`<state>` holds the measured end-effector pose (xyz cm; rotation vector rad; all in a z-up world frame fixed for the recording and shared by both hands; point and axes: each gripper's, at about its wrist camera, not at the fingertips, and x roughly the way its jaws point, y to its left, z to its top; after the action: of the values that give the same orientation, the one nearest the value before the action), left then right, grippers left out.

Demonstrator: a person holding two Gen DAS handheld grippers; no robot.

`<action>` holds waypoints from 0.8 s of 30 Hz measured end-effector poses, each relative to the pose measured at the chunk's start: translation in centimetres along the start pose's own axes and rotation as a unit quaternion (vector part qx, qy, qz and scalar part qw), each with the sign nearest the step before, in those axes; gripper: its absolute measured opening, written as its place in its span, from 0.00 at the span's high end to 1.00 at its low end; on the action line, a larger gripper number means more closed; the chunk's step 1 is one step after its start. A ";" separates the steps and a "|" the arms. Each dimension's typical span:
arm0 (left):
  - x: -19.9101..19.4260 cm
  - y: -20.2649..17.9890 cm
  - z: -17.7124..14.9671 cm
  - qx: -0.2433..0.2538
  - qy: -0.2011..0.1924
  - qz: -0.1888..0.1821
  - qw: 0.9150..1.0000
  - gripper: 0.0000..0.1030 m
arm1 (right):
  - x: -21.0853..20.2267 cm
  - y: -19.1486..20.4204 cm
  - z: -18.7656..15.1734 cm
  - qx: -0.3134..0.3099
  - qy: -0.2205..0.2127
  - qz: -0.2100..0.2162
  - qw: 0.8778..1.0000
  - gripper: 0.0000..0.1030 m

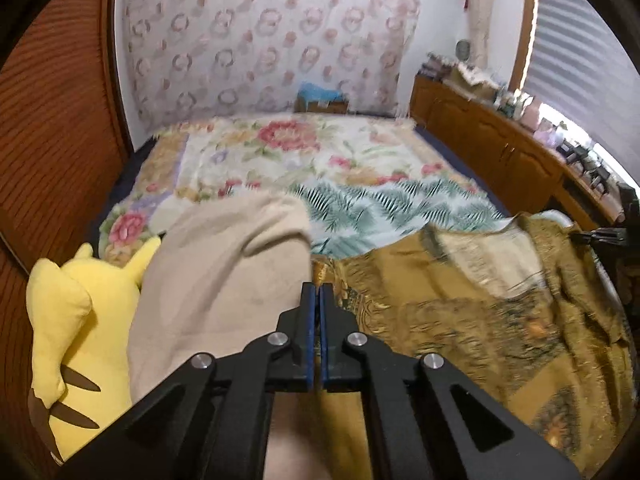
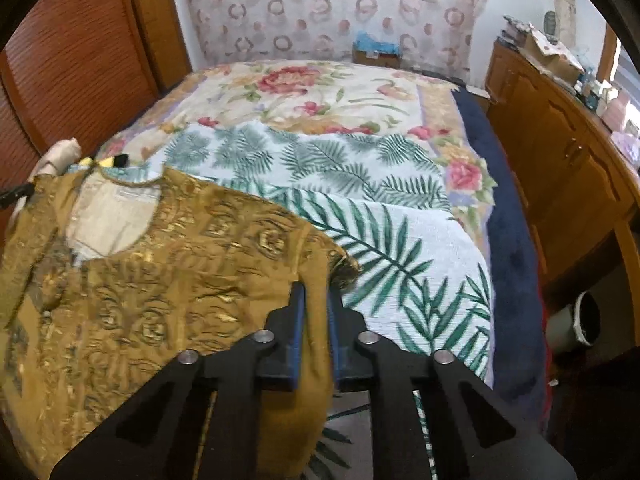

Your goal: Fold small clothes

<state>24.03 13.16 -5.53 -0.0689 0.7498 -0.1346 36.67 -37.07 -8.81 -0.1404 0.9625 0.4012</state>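
Gold-brown brocade forms the garment, a small top with a raised metallic pattern and a pale lining visible through its round neck opening. It lies over a leaf-print sheet at the near end of the bed, with its near edge raised off the sheet.

Right gripper: jaws closed on the garment's right shoulder edge; a fold of mustard fabric passes between the blue pads and hangs down below them. The left gripper: jaws fully closed, pads together, positioned at the garment's opposite edge. Whether fabric is caught between those pads cannot be told from this view.

Left wrist view only: a beige cloth bunched directly left of the gripper, and a yellow plush toy with brown markings beside it. The right gripper's tip appears at the far right edge, at the garment's far side.

Right wrist view only: a dark blue blanket along the bed's right side and a white bin on the floor.

Both views: a floral blanket across the far bed, a wooden cabinet to the right, and patterned wallpaper behind.
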 end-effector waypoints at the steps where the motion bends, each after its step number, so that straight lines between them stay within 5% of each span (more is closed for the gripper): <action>1: -0.8 -0.3 0.1 0.001 -0.009 -0.004 1.000 1.00 | -0.4 0.3 -0.1 -0.001 -0.007 0.001 1.000 0.96; 13: -11.9 -3.1 -1.3 0.020 -0.104 -0.022 0.994 1.00 | -11.6 4.3 -1.7 -0.007 -0.139 0.027 0.990 0.97; 24: -18.8 -2.5 -8.7 -0.005 -0.130 -0.009 0.991 1.00 | -20.4 7.0 -8.3 -0.020 -0.191 0.034 0.981 0.98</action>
<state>4.19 13.34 1.07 -0.1019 0.4888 -0.1363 17.27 -38.53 3.59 -0.0636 0.5819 0.4894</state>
